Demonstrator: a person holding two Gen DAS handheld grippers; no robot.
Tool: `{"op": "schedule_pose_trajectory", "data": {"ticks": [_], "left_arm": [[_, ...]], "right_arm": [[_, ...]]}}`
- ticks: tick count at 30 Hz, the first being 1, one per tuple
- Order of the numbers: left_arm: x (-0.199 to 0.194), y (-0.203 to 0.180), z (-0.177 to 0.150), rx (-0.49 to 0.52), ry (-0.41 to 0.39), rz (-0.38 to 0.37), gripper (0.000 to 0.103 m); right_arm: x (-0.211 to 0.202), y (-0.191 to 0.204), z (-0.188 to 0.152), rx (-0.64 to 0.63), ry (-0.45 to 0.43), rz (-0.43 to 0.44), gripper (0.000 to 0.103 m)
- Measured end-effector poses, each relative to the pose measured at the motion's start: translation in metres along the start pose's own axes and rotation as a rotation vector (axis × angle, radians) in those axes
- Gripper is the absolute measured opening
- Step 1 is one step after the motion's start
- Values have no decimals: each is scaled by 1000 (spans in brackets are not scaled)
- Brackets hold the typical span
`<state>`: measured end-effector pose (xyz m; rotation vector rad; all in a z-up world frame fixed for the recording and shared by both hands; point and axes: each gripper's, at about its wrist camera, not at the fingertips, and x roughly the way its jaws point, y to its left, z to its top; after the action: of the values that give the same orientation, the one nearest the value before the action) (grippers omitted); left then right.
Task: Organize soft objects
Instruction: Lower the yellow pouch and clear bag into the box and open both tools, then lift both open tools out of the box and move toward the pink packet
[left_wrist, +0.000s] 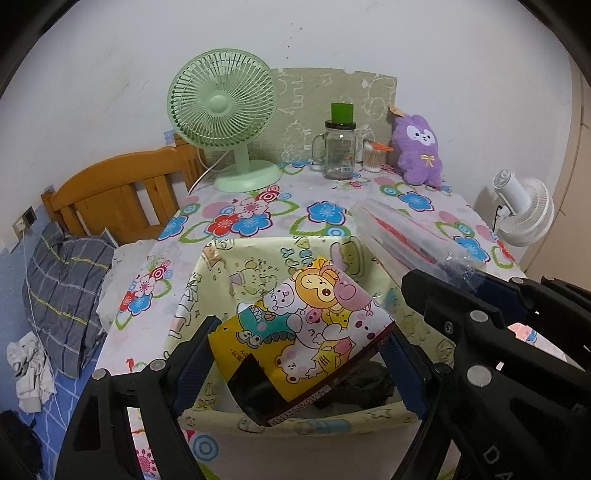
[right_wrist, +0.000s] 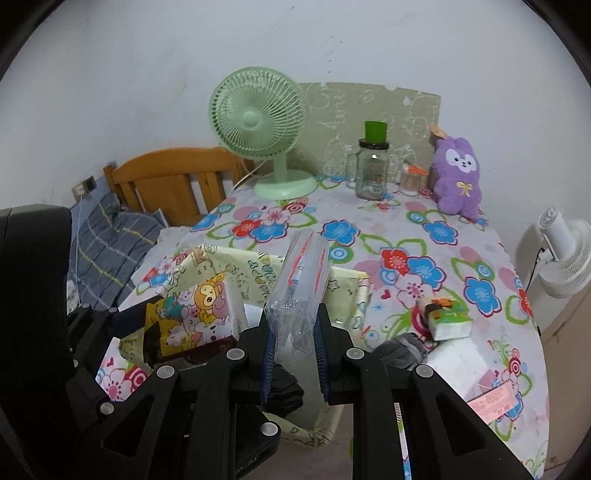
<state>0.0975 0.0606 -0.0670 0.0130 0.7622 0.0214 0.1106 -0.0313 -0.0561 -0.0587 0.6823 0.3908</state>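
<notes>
Yellow cartoon pack is sitting squeezed in the left gripper, right above the pale fabric bin. Beside it, the right gripper is pinching a clear plastic pack. Both should be going down gently, flat, before letting go.

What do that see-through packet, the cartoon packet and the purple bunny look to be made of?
The see-through packet looks like thin glossy plastic film: it is transparent, crinkled and catches glints. The cartoon packet seems to be smooth printed wrap, plastic or coated paper; which one is unclear. The purple bunny looks like plush fabric, with a fuzzy matte pile and stitched bow.
</notes>
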Motion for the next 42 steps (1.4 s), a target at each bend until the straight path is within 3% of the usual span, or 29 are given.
{"op": "schedule_pose_trajectory", "data": {"ticks": [18, 21, 23, 26, 37, 42], "left_arm": [[32, 20, -2, 20, 68, 22, 87], [38, 19, -2, 22, 86, 19, 87], [41, 18, -1, 21, 92, 15, 87], [44, 18, 1, 16, 91, 7, 88], [53, 13, 18, 13, 79, -29, 97], [55, 10, 21, 15, 86, -40, 100]], "right_arm": [[42, 13, 1, -18, 110, 68, 26], [48, 8, 1, -8, 128, 69, 39], [52, 2, 1, 15, 146, 60, 58], [54, -7, 1, 58, 162, 56, 75], [50, -20, 12, 69, 114, 60, 75], [52, -28, 15, 91, 108, 34, 81]]}}
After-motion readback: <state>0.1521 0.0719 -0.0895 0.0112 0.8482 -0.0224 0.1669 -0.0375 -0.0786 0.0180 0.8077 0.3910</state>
